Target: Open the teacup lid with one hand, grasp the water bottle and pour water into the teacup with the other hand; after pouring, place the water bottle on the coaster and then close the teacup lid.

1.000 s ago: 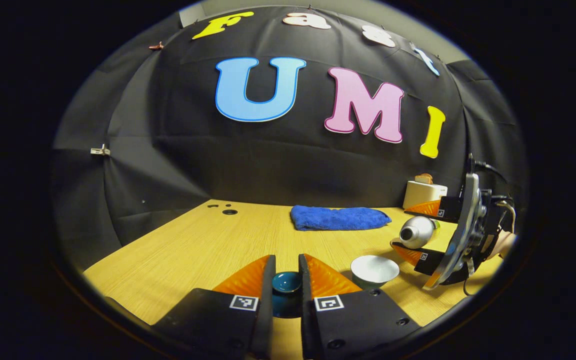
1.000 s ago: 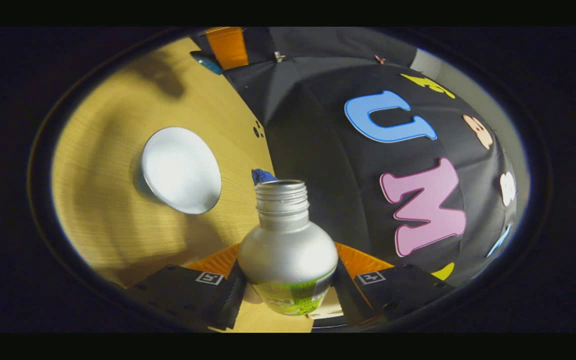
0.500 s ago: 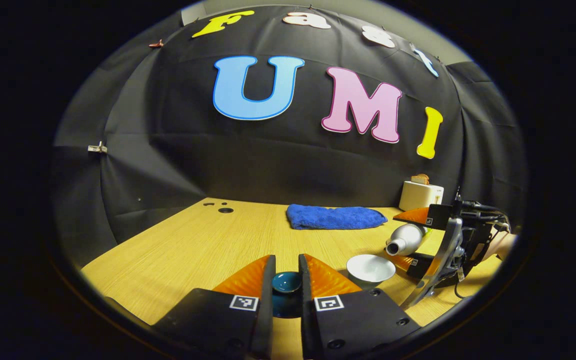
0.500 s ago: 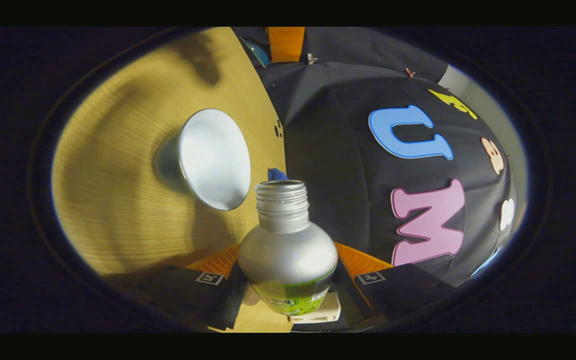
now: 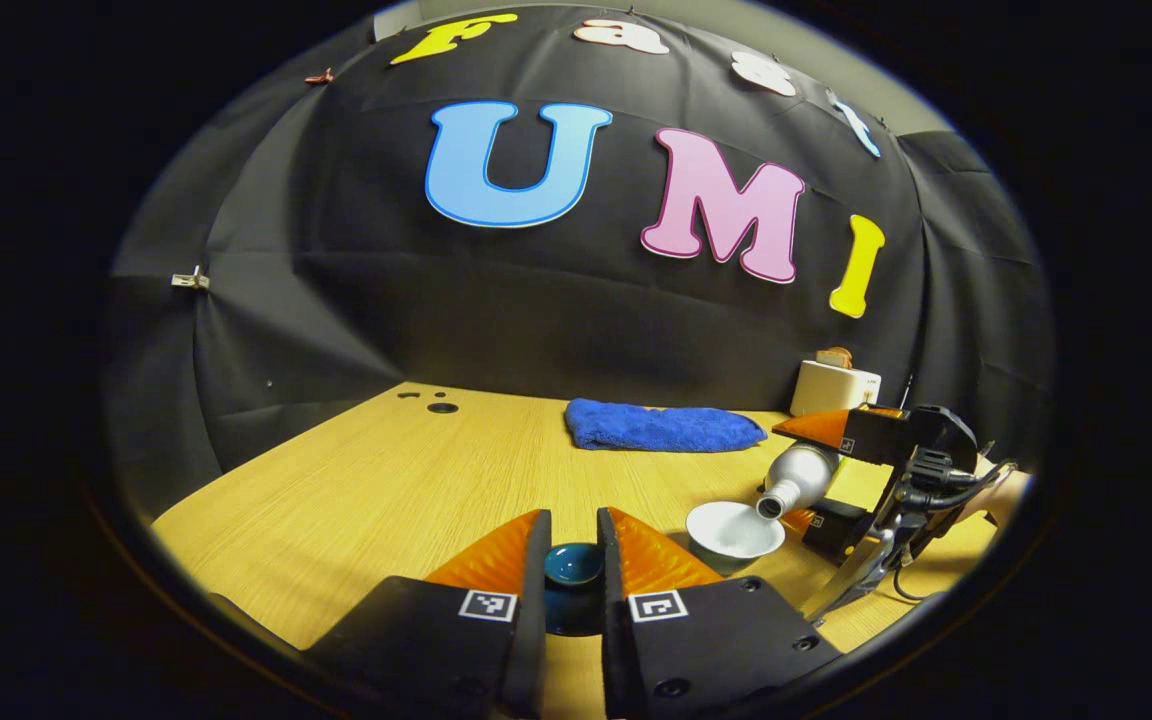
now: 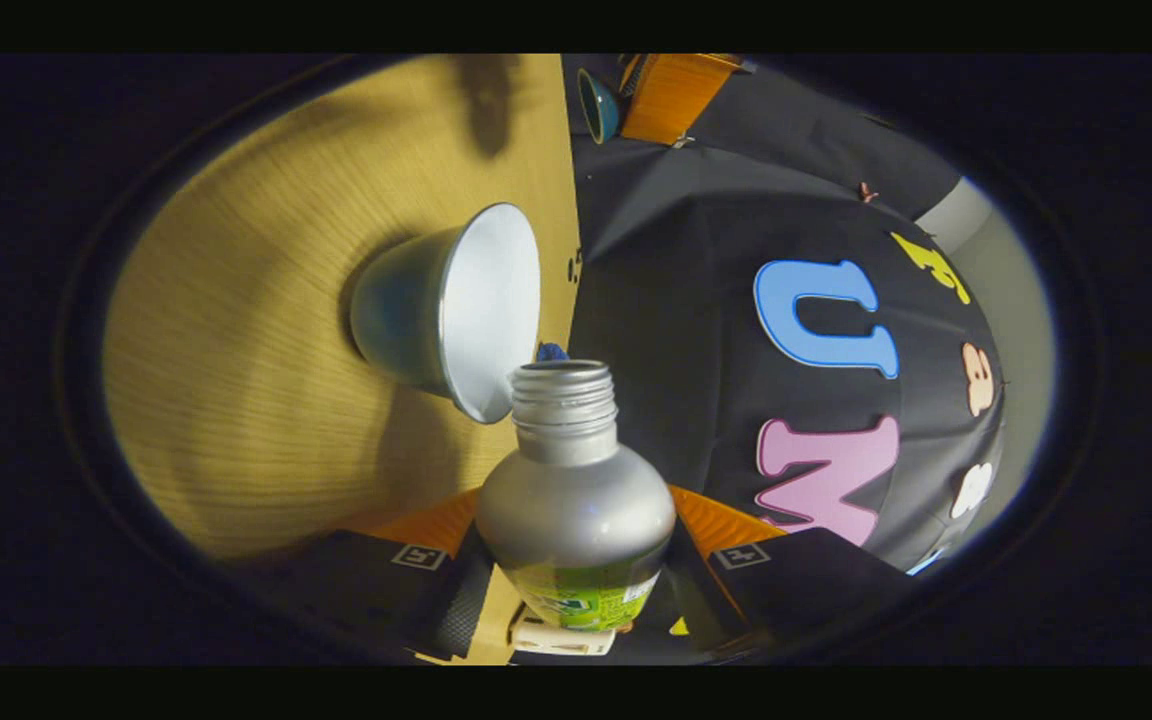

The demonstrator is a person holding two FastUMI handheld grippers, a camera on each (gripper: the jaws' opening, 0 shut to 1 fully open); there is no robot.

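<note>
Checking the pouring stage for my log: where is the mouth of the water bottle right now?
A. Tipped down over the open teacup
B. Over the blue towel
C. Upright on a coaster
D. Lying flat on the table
A: the water bottle tilts mouth-down over the teacup.

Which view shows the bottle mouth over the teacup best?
The left gripper view: from the side, the tilted bottle has its mouth above the teacup rim. The right gripper view shows the neck beside the cup, depth unclear.

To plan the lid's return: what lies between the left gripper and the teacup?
Bare table in the left gripper view, between the left gripper and the teacup.
</note>
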